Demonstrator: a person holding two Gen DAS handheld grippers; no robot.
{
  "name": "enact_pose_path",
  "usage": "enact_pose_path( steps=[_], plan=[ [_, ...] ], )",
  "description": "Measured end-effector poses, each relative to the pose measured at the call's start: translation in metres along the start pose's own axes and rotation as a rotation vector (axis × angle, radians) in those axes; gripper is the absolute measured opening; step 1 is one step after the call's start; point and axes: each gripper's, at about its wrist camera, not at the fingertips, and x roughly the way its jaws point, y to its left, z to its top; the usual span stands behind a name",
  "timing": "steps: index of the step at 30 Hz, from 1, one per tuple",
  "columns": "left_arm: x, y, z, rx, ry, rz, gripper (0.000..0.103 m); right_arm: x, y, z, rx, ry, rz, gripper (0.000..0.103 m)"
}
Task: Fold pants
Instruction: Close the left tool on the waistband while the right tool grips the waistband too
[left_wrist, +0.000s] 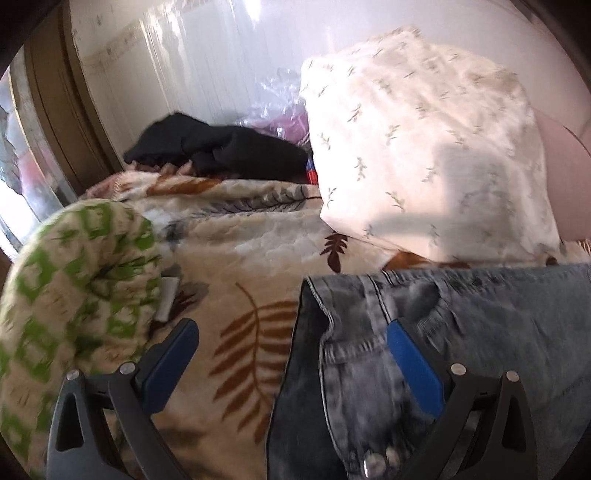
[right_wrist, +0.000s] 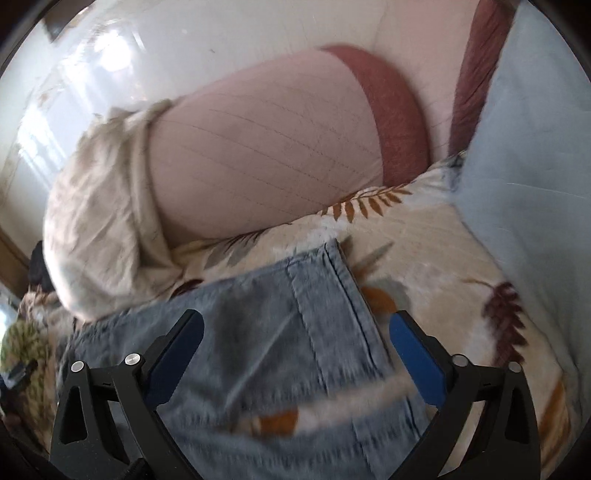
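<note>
Faded light-blue denim pants (left_wrist: 461, 332) lie spread on the leaf-print blanket (left_wrist: 240, 258) — waistband and rivets showing.

The light blue acid-washed denim pants (left_wrist: 461, 332) run off the right and bottom edges of the left wrist view, and motion blur smears their seams and metal buttons there. In the right wrist view the same pants (right_wrist: 266, 332) are blurred and cut off at the bottom. The white pillow with small grey sprigs (left_wrist: 417, 147) hides most of the crinkled clear plastic bag (left_wrist: 277, 103) and the pink quilted cushion (left_wrist: 565, 177) behind it.
</note>
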Motion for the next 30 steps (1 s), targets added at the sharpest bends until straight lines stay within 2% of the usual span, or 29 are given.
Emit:
enact_pose_path(
  steps=[3, 6, 9, 10, 12, 13, 17, 19, 20, 22, 24, 25, 30],
  plan=[
    [0.023, 0.006, 0.012, -0.03, 0.026, -0.016, 0.099, 0.033, -0.002, 0.02, 0.012, 0.036, -0.035, 0.096],
    [0.045, 0.01, 0.025, -0.069, 0.073, -0.047, 0.089, 0.064, -0.007, 0.035, 0.021, 0.067, -0.059, 0.089],
    [0.065, 0.008, 0.033, -0.099, 0.125, -0.105, 0.077, 0.096, -0.014, 0.045, 0.036, 0.1, -0.088, 0.088],
    [0.069, 0.006, 0.034, -0.1, 0.139, -0.119, 0.074, 0.105, -0.017, 0.047, 0.04, 0.113, -0.094, 0.085],
    [0.078, 0.0, 0.033, -0.095, 0.166, -0.149, 0.068, 0.121, -0.02, 0.048, 0.043, 0.142, -0.098, 0.072],
    [0.081, -0.004, 0.032, -0.09, 0.174, -0.16, 0.064, 0.129, -0.022, 0.048, 0.042, 0.156, -0.103, 0.07],
    [0.09, -0.018, 0.032, -0.051, 0.194, -0.196, 0.047, 0.145, -0.026, 0.045, 0.045, 0.168, -0.101, 0.065],
    [0.095, -0.024, 0.031, -0.029, 0.206, -0.182, 0.047, 0.147, -0.023, 0.043, 0.019, 0.157, -0.117, 0.064],
    [0.098, -0.026, 0.032, -0.028, 0.213, -0.187, 0.042, 0.148, -0.021, 0.043, 0.011, 0.155, -0.125, 0.063],
    [0.103, -0.026, 0.032, -0.038, 0.231, -0.206, 0.034, 0.151, -0.019, 0.043, 0.004, 0.157, -0.151, 0.057],
    [0.105, -0.026, 0.033, -0.046, 0.234, -0.22, 0.029, 0.153, -0.015, 0.042, -0.018, 0.158, -0.178, 0.04],
    [0.105, -0.027, 0.033, -0.043, 0.236, -0.225, 0.022, 0.154, -0.014, 0.043, -0.026, 0.16, -0.183, 0.039],
    [0.108, -0.026, 0.036, -0.052, 0.237, -0.247, 0.01, 0.155, -0.006, 0.042, -0.039, 0.153, -0.219, 0.027]
  ],
)
